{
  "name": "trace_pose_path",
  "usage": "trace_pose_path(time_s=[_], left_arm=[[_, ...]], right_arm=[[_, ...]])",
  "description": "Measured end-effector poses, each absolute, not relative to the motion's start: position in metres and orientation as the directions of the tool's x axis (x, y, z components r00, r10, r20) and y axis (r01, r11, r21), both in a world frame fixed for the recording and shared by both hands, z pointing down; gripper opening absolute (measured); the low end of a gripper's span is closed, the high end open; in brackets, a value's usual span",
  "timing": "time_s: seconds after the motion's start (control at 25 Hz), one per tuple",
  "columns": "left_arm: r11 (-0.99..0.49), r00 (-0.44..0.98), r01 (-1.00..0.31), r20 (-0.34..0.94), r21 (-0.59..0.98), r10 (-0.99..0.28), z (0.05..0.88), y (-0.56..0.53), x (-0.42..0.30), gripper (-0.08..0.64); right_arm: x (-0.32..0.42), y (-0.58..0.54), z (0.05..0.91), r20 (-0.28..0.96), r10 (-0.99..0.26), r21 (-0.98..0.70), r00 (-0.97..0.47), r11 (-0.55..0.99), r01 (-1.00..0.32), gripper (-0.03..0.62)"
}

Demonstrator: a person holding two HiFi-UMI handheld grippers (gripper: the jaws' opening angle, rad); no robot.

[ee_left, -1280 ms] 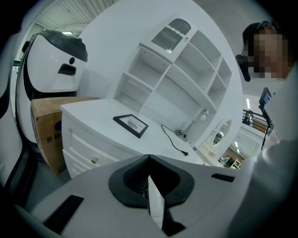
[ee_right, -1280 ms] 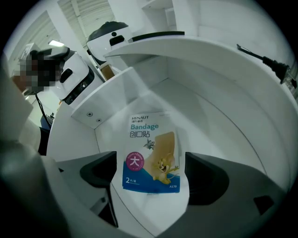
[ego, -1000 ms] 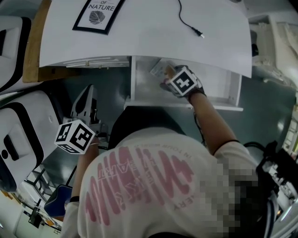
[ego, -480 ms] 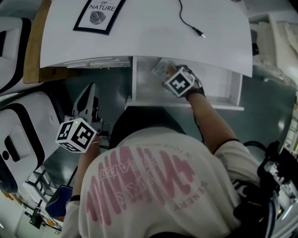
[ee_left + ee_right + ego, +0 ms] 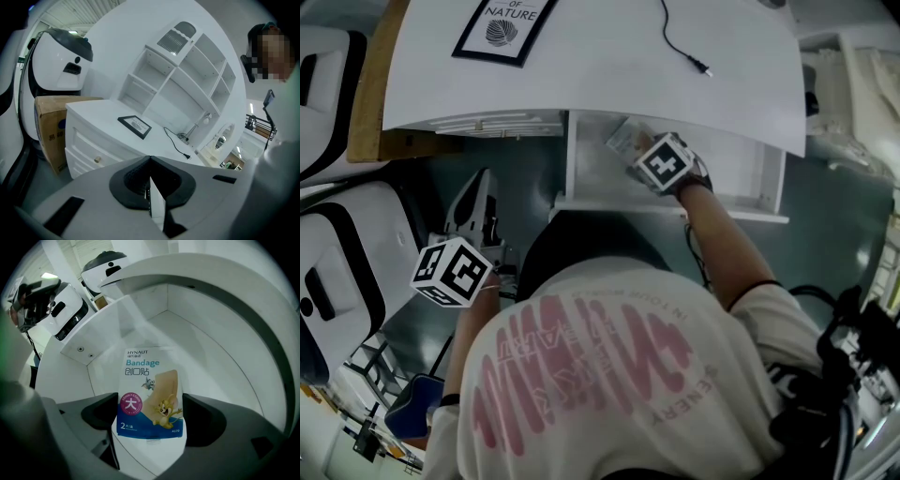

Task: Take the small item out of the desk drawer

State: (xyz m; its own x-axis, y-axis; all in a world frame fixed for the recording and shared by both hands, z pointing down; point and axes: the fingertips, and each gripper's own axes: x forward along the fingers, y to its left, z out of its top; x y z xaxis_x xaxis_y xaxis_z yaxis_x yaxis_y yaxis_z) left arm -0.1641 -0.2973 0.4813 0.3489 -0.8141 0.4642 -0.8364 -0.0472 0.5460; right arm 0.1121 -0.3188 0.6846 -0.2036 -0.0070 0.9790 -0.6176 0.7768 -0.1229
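In right gripper, seemingly: bandage packet.

Head view overhead — right gripper view (close) shares drawer.

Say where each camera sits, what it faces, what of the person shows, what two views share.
Head view: above the person, facing down at desk and open drawer; shirt, arms show.
Left gripper view: before the desk, facing its shelves; shut left gripper.
Right gripper view: inside the drawer; right gripper holds bandage packet.
Head and left gripper views share the framed print.
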Motion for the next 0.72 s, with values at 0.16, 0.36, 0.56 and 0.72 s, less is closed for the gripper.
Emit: trace_pose_path(time_s=[0.16, 0.36, 0.56, 0.72], left_arm=[[-0.019, 0.341, -0.822, 0.466, 0.569, -0.817, 0.483, -0.289, -0.166, 0.028], [-0.025, 0.355, -0.815, 0.464, 0.579, -0.811, 0.482, -0.279, -0.164, 0.028], [-0.062, 0.384, -0.805, 0.437, 0.590, -0.813, 0.473, -0.279, -0.158, 0.028], [-0.065, 0.385, -0.793, 0.416, 0.605, -0.824, 0.467, -0.282, -0.164, 0.028]], right_arm=[[0.117, -0.316, 0.678, 0.975, 0.022, -0.168, -0.223, 0.733, -0.659, 0.448], [0.121, -0.312, 0.665, 0.972, 0.048, -0.195, -0.232, 0.718, -0.668, 0.448], [0.123, -0.309, 0.649, 0.974, 0.039, -0.185, -0.225, 0.715, -0.674, 0.448], [0.124, -0.305, 0.637, 0.975, 0.023, -0.173, -0.223, 0.710, -0.683, 0.448]])
